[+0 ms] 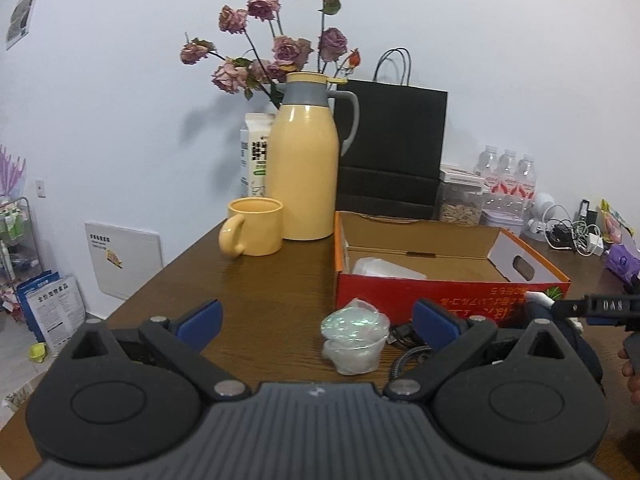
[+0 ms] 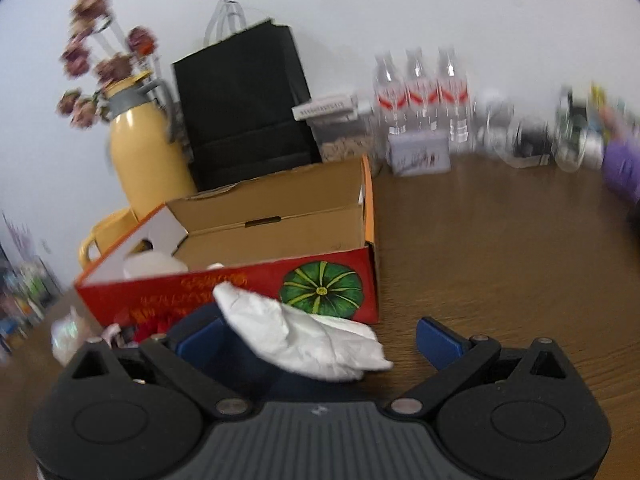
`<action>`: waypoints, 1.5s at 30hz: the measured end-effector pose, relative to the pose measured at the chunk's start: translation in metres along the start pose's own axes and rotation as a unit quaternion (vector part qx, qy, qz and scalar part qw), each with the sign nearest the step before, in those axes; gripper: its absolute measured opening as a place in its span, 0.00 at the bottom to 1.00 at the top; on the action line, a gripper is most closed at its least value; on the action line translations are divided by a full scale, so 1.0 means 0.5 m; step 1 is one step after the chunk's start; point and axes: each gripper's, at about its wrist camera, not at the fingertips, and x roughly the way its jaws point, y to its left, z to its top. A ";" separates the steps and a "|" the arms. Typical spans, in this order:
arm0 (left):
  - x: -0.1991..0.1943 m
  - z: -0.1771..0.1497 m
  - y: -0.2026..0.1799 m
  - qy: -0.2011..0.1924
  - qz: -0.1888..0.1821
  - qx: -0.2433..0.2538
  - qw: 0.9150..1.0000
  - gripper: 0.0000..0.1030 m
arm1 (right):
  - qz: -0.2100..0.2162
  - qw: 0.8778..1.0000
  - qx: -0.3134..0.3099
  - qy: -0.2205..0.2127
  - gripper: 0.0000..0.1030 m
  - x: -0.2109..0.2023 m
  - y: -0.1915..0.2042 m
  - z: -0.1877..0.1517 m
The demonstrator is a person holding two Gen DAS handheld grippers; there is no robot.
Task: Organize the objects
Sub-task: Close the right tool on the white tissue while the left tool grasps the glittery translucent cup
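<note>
two fisheye views look forward along handheld claws over a dark brown wood-grain worktop (image 1: 264, 280).

left wrist view: the left claw (image 1: 318, 322) fills the bottom of the frame, its two blue-padded fingers (image 1: 202, 318) spread wide and released, gripping nothing. between them, low in the centre, a small clear plastic cup wrapped in crinkled film with an iridescent lid (image 1: 354, 338) stands on the worktop. just behind it, right of centre, is an open red and orange cardboard box (image 1: 448, 296) with a white item (image 1: 384, 268) lying in its left end. a dark cable (image 1: 404, 340) lies just in front of the box by the right finger. left of the box stand a pale yellow ceramic mug (image 1: 252, 232) and, close behind it, a tall yellow thermos jug with a grey collar and handle (image 1: 306, 160). dried pink roses (image 1: 276, 32) rise behind the jug in the upper centre. a black paper bag (image 1: 394, 144) stands behind the box, and clear water bottles (image 1: 508, 172) sit at the right. the right claw (image 1: 600, 308) shows partly at the right edge.

right wrist view, blurred: the right claw (image 2: 320, 338) is spread wide. a crumpled white tissue (image 2: 304, 340) lies across a dark blue object (image 2: 240, 356) between the fingers, nearer the left one; i cannot tell whether the fingers touch it. the red box (image 2: 256, 292), with a green pumpkin picture on its near wall, sits just behind, left of centre.
</note>
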 end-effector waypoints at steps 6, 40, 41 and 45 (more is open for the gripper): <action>0.000 -0.001 0.006 0.004 0.008 -0.003 1.000 1.00 | 0.066 0.991 0.103 0.046 1.00 0.070 -0.065 0.006; 0.176 -0.013 -0.043 0.090 0.015 0.014 0.996 1.00 | 0.049 0.993 0.043 -0.099 0.86 -0.073 -0.040 -0.036; 0.187 -0.015 -0.049 0.093 0.015 0.016 0.995 1.00 | 0.049 0.993 0.042 -0.100 0.86 -0.074 -0.039 -0.036; 0.233 -0.023 -0.072 0.108 0.024 0.020 0.994 1.00 | 0.048 0.993 0.035 -0.103 0.86 -0.075 -0.035 -0.038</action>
